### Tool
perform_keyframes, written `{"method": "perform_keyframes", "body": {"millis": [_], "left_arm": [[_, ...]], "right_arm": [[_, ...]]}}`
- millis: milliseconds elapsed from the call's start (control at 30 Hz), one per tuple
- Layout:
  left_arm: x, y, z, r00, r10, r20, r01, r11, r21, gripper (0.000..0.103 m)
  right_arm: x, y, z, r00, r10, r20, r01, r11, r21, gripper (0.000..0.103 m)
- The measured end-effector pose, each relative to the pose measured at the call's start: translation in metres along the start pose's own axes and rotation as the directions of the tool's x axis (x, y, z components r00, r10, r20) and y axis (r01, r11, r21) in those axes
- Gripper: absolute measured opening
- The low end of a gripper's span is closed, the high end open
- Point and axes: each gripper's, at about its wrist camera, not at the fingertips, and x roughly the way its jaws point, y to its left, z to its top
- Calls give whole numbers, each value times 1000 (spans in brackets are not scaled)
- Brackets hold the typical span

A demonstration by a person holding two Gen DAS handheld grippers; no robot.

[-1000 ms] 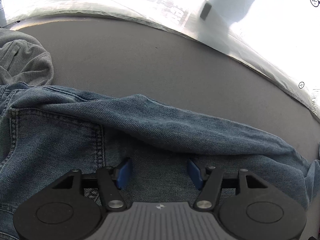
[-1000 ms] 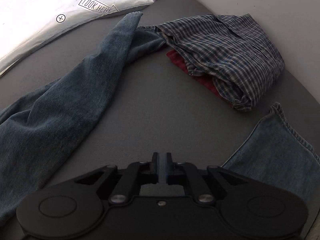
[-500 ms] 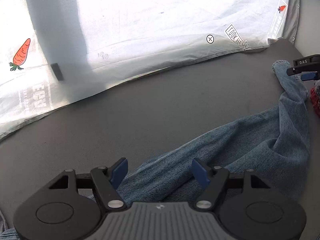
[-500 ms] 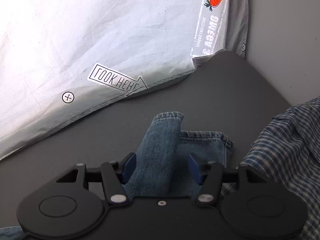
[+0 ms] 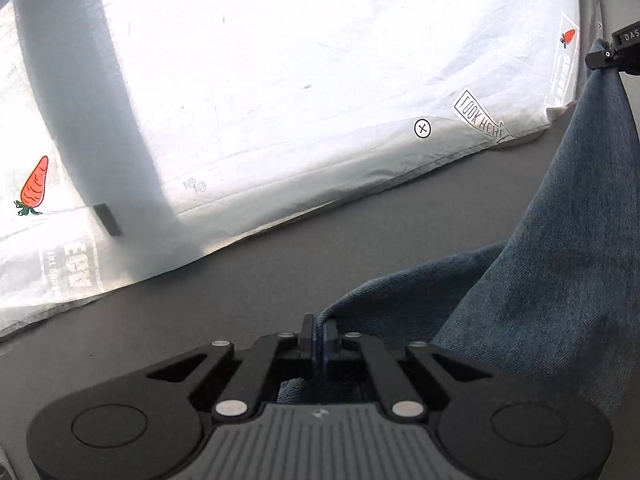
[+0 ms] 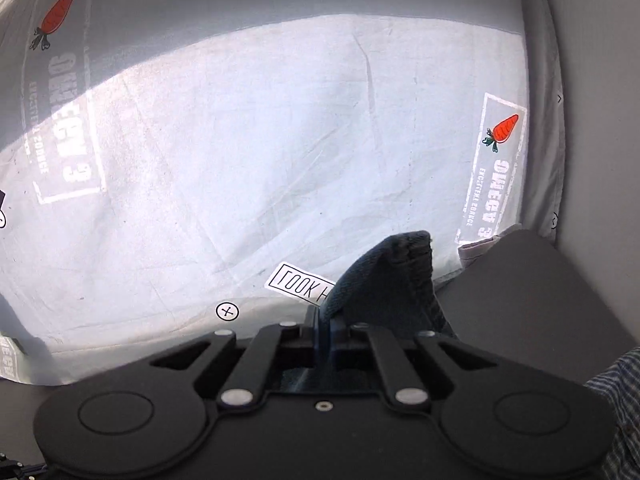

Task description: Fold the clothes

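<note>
Blue jeans [image 5: 552,280] hang lifted above the grey table [image 5: 240,292]. My left gripper [image 5: 319,330] is shut on a fold of the denim, low near the table. In the left wrist view, a trouser leg rises up to the right, where my right gripper [image 5: 616,54] pinches its end. In the right wrist view my right gripper [image 6: 324,328] is shut on the jeans' hem [image 6: 396,276], which sticks up past the fingers.
A white printed sheet [image 5: 300,80] with carrot logos hangs behind the table's far edge. A plaid shirt [image 6: 620,392] shows at the right edge of the right wrist view. A grey wall [image 6: 600,80] stands at the right.
Both grippers have closed on the jeans, the left on a fold and the right on the leg's hem. Both have lifted the denim off the table.
</note>
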Motion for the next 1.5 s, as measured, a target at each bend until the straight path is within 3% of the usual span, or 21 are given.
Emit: {"method": "perform_keyframes", "body": {"millis": [33, 100, 133, 200, 267, 367, 400, 433, 500, 600, 700, 833, 900, 1067, 1100, 1133, 1267, 1400, 1433, 1500], "left_arm": [[-5, 9, 8, 999, 29, 30, -28, 999, -33, 3], [-10, 27, 23, 994, 87, 66, -82, 993, -81, 4], [-8, 32, 24, 994, 94, 64, -88, 992, -94, 6], [6, 37, 21, 997, 80, -10, -80, 990, -116, 24], [28, 36, 11, 990, 85, -109, -98, 989, -115, 39], [41, 41, -19, 975, 54, -216, -81, 989, -121, 41], [38, 42, -24, 975, 56, -216, -85, 988, -128, 44], [34, 44, -28, 976, 60, -207, -90, 987, -136, 48], [22, 49, -40, 978, 77, -192, -108, 982, -156, 68], [18, 59, -55, 977, 71, -203, -110, 977, -185, 69], [16, 68, -63, 970, 73, -230, -124, 969, -213, 69], [2, 81, -65, 974, 58, -221, -117, 956, -267, 69], [-4, 85, -65, 974, 61, -219, -121, 954, -274, 69], [-9, 90, -75, 968, 64, -241, -135, 947, -291, 69], [-9, 90, -77, 968, 63, -245, -137, 944, -299, 69], [-11, 90, -78, 968, 66, -241, -140, 942, -306, 69], [-15, 91, -81, 972, 73, -225, -143, 939, -314, 69], [-19, 96, -82, 974, 64, -216, -134, 935, -328, 70], [-20, 97, -82, 974, 65, -216, -136, 934, -331, 70], [-26, 100, -83, 973, 76, -219, -147, 933, -329, 70]], "right_arm": [[-13, -3, 8, 998, 16, 55, -16, 1000, -5, 5], [-25, -7, 10, 996, -8, 85, 11, 999, -35, 5], [-23, -11, 3, 997, -33, 66, 36, 998, -44, 5], [-4, -25, -20, 995, -93, -45, 93, 996, -5, 6], [27, -44, -58, 959, -183, -215, 198, 979, 48, 9], [49, -53, -101, 881, -309, -358, 324, 946, -19, 13], [46, -52, -108, 877, -318, -360, 328, 944, -34, 18], [42, -50, -112, 879, -318, -354, 324, 945, -46, 37], [32, -42, -115, 892, -314, -325, 309, 949, -69, 50], [33, -34, -125, 889, -316, -332, 292, 949, -122, 50], [53, -35, -135, 836, -374, -402, 349, 927, -136, 48], [59, -56, -130, 860, -307, -408, 371, 925, 87, 57], [66, -63, -125, 860, -315, -401, 391, 912, 121, 58], [88, -70, -115, 831, -373, -413, 446, 890, 93, 54], [91, -70, -114, 824, -393, -409, 460, 885, 77, 37], [94, -70, -112, 820, -408, -401, 466, 883, 55, 4], [89, -81, -105, 838, -399, -372, 451, 891, 58, 5], [82, -90, -100, 827, -456, -329, 503, 861, 72, 5], [85, -92, -102, 819, -457, -346, 508, 859, 67, 7], [93, -83, -107, 788, -490, -373, 508, 860, -56, 11]]}}
